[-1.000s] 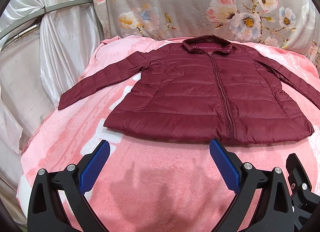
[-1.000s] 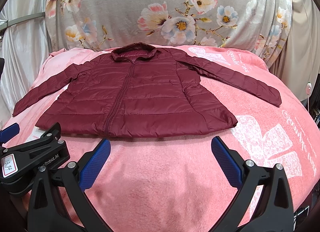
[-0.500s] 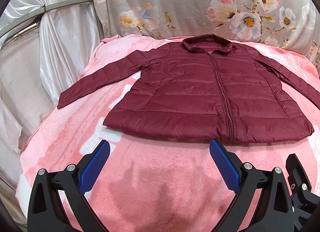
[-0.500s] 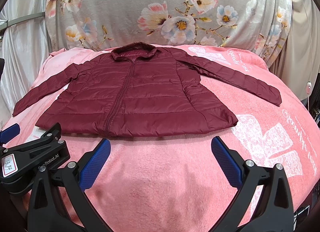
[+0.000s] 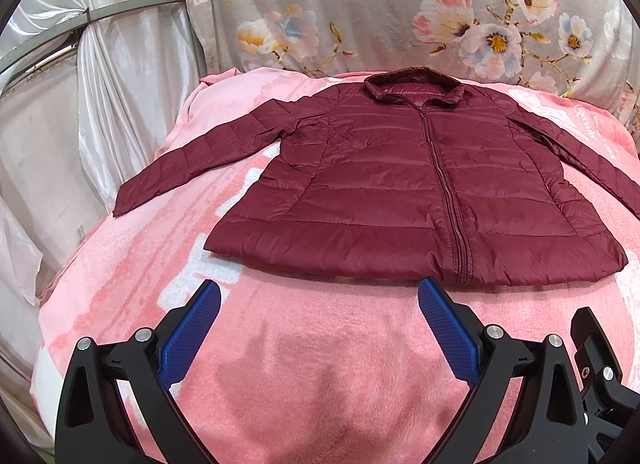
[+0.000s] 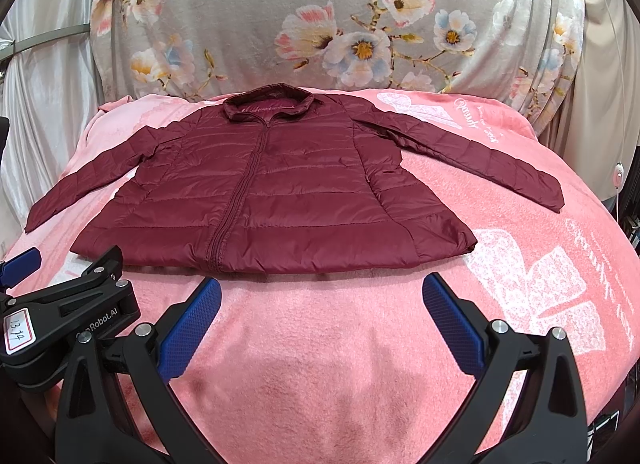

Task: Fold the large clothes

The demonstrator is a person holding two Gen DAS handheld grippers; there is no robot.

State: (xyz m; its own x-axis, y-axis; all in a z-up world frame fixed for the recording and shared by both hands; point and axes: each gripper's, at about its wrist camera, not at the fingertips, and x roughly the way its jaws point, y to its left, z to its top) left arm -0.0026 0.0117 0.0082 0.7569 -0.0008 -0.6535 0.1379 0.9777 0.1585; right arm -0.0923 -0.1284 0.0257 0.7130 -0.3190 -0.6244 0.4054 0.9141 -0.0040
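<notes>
A maroon quilted puffer jacket [image 5: 404,192] is lying flat and zipped on a pink fleece blanket [image 5: 320,364], collar pointing toward the far end and hem nearest the cameras. Both sleeves are spreading outward: one sleeve [image 5: 200,160] is reaching toward the blanket's left edge, the other sleeve [image 6: 480,152] is angling toward the right edge, crossing close to white printed lettering [image 6: 560,284] on the blanket.

The left gripper [image 5: 320,296] is hovering over bare blanket just short of the hem, its blue-padded fingers [image 5: 192,328] standing wide apart with nothing between them. The right gripper [image 6: 320,296] is doing likewise, its fingers [image 6: 452,324] spread wide and gripping nothing, near the hem by the zipper's lower end. In the right wrist view, the black body of the left gripper is showing at the lower left, just beside the jacket's hem corner, carrying a small white label [image 6: 18,330].

Behind the jacket, a grey floral fabric [image 6: 320,16] is rising like a backdrop. A silvery white curtain [image 5: 100,84] is hanging at the left. Nothing is lying on the jacket.
</notes>
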